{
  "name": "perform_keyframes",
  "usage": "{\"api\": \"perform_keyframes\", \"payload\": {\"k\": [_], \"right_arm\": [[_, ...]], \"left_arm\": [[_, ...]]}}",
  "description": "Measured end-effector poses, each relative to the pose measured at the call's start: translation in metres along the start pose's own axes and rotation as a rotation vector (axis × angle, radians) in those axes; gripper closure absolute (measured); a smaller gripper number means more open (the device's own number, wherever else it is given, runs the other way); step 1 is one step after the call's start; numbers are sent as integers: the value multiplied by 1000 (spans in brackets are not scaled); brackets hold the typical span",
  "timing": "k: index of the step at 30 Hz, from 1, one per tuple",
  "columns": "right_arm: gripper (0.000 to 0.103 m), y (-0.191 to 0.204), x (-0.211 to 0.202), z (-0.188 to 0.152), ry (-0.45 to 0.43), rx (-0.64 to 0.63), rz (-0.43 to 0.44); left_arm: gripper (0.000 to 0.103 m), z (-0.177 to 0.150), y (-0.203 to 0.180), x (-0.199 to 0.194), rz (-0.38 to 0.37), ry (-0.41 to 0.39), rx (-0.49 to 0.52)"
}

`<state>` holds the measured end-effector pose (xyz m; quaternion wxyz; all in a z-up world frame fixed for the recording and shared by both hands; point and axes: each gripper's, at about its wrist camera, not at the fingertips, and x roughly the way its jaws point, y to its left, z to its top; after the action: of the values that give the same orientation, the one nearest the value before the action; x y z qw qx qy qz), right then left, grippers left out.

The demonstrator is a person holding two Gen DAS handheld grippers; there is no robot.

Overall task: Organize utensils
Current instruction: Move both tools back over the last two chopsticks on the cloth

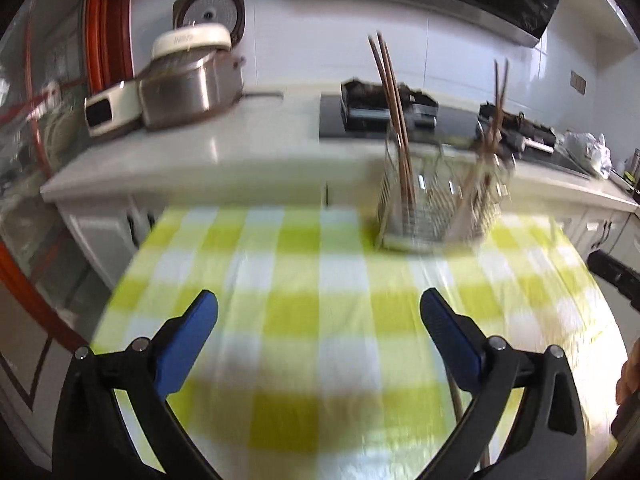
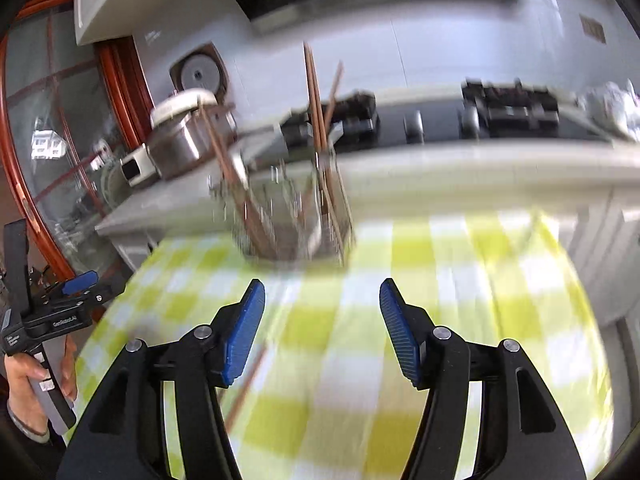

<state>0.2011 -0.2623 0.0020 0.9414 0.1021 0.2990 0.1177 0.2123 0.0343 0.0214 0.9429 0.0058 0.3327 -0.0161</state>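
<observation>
From the left wrist, the left tongs (image 1: 319,312) stand wide apart with nothing between their blue pads, hovering over the green-checked bench (image 1: 304,264). At one o'clock stands the wire utensil rack (image 1: 434,208), already holding upright chopsticks (image 1: 394,112) in its left part and more, blurred, in its right. One loose chopstick (image 1: 456,396) lies on the cloth at about five o'clock, partly hidden behind the right finger. By my reading this is a between-picks moment: the next move calls for dropping onto that stick and closing across it.

From the right wrist, the right tongs (image 2: 322,304) are likewise spread and empty. The rack (image 2: 292,216) sits at twelve o'clock, close ahead, sticks leaning in it. A loose stick (image 2: 248,380) lies at seven o'clock beside the left finger. The left tongs (image 2: 80,284) show at nine o'clock, so the two tools may crowd each other. Behind, a rice cooker (image 2: 188,136) and stove (image 2: 508,108) stand on the kitchen counter, well clear.
</observation>
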Motion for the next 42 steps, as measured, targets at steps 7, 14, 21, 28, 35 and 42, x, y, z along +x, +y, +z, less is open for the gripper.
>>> {"api": "perform_keyframes", "payload": {"k": [7, 14, 21, 28, 35, 42], "right_arm": [[44, 25, 4, -55, 100, -21, -29], [38, 51, 24, -83, 180, -59, -16], [38, 64, 50, -88, 237, -68, -45], [38, 76, 69, -89, 295, -94, -100], [44, 87, 73, -93, 304, -208, -174], [67, 80, 68, -91, 312, -206, -176]], "left_arm": [[5, -68, -11, -13, -56, 35, -33], [5, -103, -11, -15, -53, 68, -33], [5, -110, -2, -18, -65, 41, -45], [5, -108, 3, -19, -84, 32, -30], [5, -107, 13, -19, -90, 37, -54], [5, -107, 16, -17, -90, 39, -72]]}}
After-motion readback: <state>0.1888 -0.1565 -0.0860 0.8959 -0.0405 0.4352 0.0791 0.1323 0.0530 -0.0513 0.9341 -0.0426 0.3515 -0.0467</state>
